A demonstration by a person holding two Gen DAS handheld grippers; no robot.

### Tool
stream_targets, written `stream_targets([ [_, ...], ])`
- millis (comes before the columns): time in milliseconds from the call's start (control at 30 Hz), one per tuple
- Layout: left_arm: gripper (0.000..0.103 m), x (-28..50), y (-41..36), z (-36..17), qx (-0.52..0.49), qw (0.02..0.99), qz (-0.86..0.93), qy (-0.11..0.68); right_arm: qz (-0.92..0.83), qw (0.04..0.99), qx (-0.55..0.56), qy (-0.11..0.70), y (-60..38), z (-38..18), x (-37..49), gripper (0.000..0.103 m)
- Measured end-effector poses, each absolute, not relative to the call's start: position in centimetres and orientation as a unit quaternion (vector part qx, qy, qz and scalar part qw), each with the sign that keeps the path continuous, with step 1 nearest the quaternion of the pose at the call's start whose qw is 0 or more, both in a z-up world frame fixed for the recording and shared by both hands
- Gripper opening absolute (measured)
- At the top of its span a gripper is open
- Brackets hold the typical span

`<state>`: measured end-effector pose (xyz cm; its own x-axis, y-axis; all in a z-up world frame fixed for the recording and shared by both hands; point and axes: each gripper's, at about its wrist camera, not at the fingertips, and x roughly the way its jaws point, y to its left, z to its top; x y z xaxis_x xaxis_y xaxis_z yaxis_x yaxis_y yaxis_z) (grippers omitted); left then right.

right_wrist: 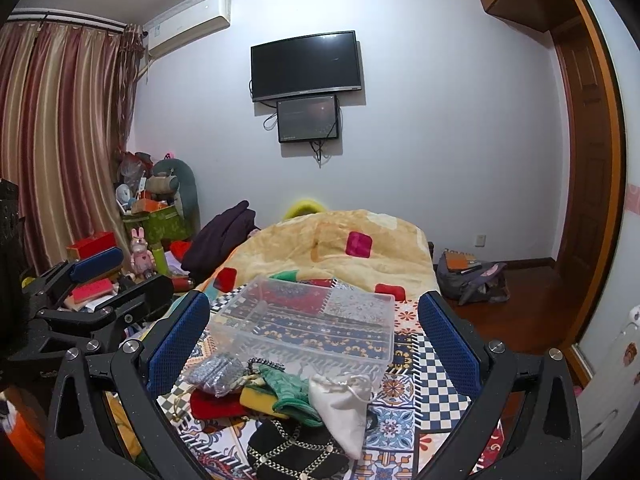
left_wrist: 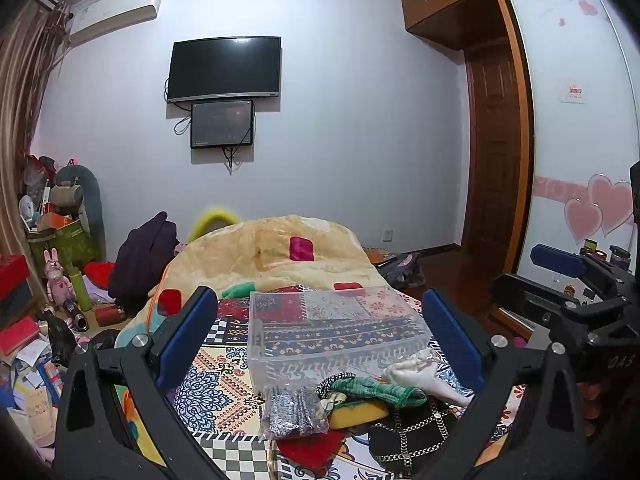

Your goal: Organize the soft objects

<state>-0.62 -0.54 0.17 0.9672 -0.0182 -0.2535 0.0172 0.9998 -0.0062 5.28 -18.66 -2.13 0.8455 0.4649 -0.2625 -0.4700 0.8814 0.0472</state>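
A clear plastic bin [left_wrist: 332, 328] [right_wrist: 316, 320] stands empty on the patterned bed cover. In front of it lies a pile of soft things: a grey glittery pouch [left_wrist: 292, 412] [right_wrist: 216, 372], a green knitted piece [left_wrist: 376, 390] [right_wrist: 292, 390], a yellow sponge [left_wrist: 356, 414] [right_wrist: 256, 398], a red cloth [left_wrist: 312, 448] [right_wrist: 216, 404], a white drawstring bag [left_wrist: 424, 378] [right_wrist: 340, 408] and a black chain-patterned bag [left_wrist: 412, 436] [right_wrist: 296, 452]. My left gripper [left_wrist: 328, 340] is open and empty above the pile. My right gripper [right_wrist: 316, 340] is open and empty, also over it.
A yellow blanket [left_wrist: 280, 252] is bunched at the bed's far end. A dark garment [left_wrist: 144, 256] lies left of it. Boxes, toys and papers [left_wrist: 44, 300] clutter the floor at left. A backpack [right_wrist: 472, 276] lies on the wooden floor at right, near the wardrobe [left_wrist: 568, 120].
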Motion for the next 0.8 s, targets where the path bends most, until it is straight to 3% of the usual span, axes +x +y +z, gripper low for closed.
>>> stream_targets([
  [800,0.103,-0.8,-0.48,0.16,0.0,0.992,-0.008,0.123,0.246,0.961,0.0,0.128,-19.09,-1.93,5.19,0.103],
])
